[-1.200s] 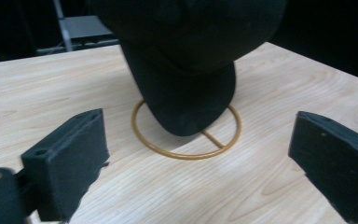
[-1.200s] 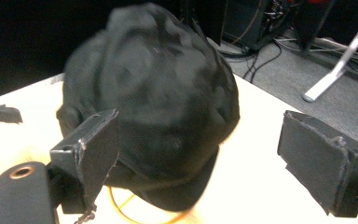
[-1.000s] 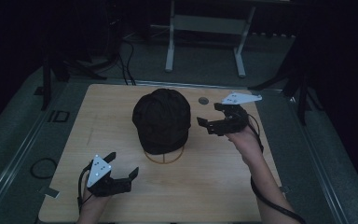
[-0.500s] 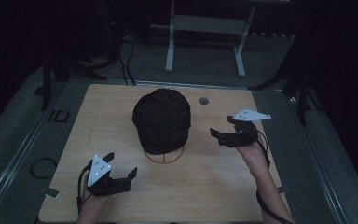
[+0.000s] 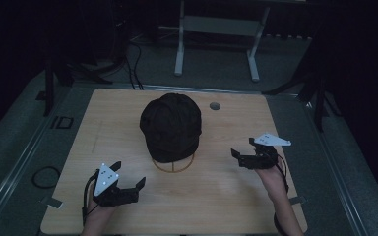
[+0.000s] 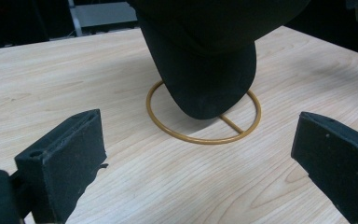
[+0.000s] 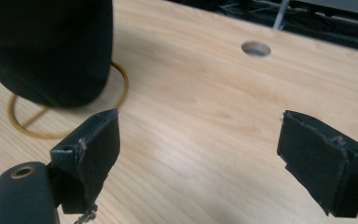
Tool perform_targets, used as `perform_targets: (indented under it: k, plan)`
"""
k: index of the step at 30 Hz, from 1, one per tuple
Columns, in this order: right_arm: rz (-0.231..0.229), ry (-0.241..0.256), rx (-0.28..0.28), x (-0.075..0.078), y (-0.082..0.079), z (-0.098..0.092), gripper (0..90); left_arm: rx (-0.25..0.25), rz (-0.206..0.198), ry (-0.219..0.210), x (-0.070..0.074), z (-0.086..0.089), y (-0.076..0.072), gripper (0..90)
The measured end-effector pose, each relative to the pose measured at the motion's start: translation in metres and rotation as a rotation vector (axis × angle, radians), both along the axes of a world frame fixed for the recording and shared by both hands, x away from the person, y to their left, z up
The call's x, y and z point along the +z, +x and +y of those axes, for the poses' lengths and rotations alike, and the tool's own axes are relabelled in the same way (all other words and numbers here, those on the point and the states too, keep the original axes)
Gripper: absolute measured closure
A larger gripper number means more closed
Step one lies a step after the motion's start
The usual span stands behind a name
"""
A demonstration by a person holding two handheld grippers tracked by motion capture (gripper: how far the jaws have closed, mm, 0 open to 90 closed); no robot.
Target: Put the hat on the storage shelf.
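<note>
A black cap (image 5: 171,125) sits on a gold wire stand whose base ring (image 5: 173,166) rests on the middle of the wooden table (image 5: 226,196). My left gripper (image 5: 129,173) is at the near left, open and empty, and points at the cap. In the left gripper view the cap's brim (image 6: 205,56) hangs over the ring (image 6: 200,139) beyond the spread jaws (image 6: 196,158). My right gripper (image 5: 242,147) hovers right of the cap, open and empty. In the right gripper view the cap (image 7: 51,46) and the ring (image 7: 23,126) lie left of the open jaws (image 7: 198,140).
A round cable hole (image 5: 215,105) is in the tabletop behind and right of the cap, also seen as the hole (image 7: 255,48). A metal frame (image 5: 216,29) stands on the floor beyond the table. Cables lie on the floor at the left.
My right gripper has pulled back from beside the cap toward the near right of the table, still open. The left gripper and the cap have not moved.
</note>
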State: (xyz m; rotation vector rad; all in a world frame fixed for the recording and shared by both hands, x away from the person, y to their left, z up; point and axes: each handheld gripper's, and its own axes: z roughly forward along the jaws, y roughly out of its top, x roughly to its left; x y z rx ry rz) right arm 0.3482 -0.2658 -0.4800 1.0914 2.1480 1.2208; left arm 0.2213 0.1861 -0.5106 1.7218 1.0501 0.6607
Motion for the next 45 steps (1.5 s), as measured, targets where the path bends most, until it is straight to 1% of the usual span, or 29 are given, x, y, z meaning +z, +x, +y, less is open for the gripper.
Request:
perform_targets:
  k: [2, 4, 8, 11, 12, 14, 16, 20, 24, 25, 27, 29, 34, 37, 39, 42, 44, 45]
  plan:
    - [0.01, -0.005, -0.01, -0.009, -0.002, -0.004, 13.0, 0.001, 0.004, 0.001, -0.001, 0.0, 0.0, 3.2]
    - [0.013, -0.021, -0.025, -0.016, -0.003, -0.009, 13.0, 0.0, 0.007, 0.0, -0.002, 0.0, 0.0, 3.2]
    - [0.026, -0.025, -0.049, -0.028, -0.007, -0.019, 13.0, 0.001, 0.008, 0.005, -0.003, 0.0, 0.001, 3.2]
    - [0.015, -0.024, -0.075, -0.033, -0.011, -0.025, 13.0, 0.002, 0.012, 0.015, -0.004, 0.0, 0.001, 3.2]
    - [0.013, -0.022, -0.088, -0.035, -0.013, -0.028, 13.0, 0.002, 0.011, 0.012, -0.004, 0.0, 0.002, 3.2]
    - [0.016, -0.02, -0.099, -0.039, -0.017, -0.033, 13.1, 0.006, 0.015, 0.02, -0.005, 0.0, 0.002, 3.2]
    - [0.017, -0.024, -0.114, -0.043, -0.02, -0.038, 13.0, 0.003, 0.015, 0.019, -0.005, 0.001, 0.002, 3.2]
    - [0.032, -0.022, -0.143, -0.05, -0.027, -0.049, 13.0, 0.006, 0.026, 0.027, -0.007, 0.001, 0.003, 3.2]
    - [0.036, -0.036, -0.173, -0.056, -0.031, -0.057, 13.0, 0.008, 0.035, 0.027, -0.009, 0.001, 0.004, 3.2]
    - [0.039, -0.033, -0.178, -0.057, -0.033, -0.058, 13.0, 0.01, 0.035, 0.026, -0.01, 0.002, 0.004, 3.2]
    - [0.034, -0.044, -0.195, -0.058, -0.036, -0.063, 13.0, 0.009, 0.037, 0.025, -0.01, 0.002, 0.005, 3.2]
    - [0.028, -0.044, -0.209, -0.059, -0.038, -0.068, 13.0, 0.013, 0.04, 0.025, -0.011, 0.002, 0.005, 3.2]
    - [0.017, -0.026, -0.252, -0.058, -0.047, -0.077, 13.2, 0.006, 0.054, 0.022, -0.013, 0.002, 0.006, 3.2]
    - [0.008, -0.028, -0.261, -0.057, -0.048, -0.077, 13.3, 0.005, 0.058, 0.026, -0.014, 0.001, 0.007, 3.2]
    - [0.004, -0.041, -0.266, -0.058, -0.047, -0.076, 13.3, 0.003, 0.059, 0.02, -0.015, 0.001, 0.007, 3.2]
    - [0.001, -0.06, -0.262, -0.059, -0.047, -0.073, 13.3, -0.001, 0.063, 0.021, -0.015, 0.001, 0.007, 3.2]
    - [-0.003, -0.07, -0.263, -0.06, -0.046, -0.072, 13.4, 0.006, 0.063, 0.03, -0.016, 0.001, 0.007, 3.2]
    - [-0.003, -0.072, -0.262, -0.06, -0.046, -0.072, 13.4, 0.002, 0.062, 0.026, -0.016, 0.001, 0.007, 3.2]
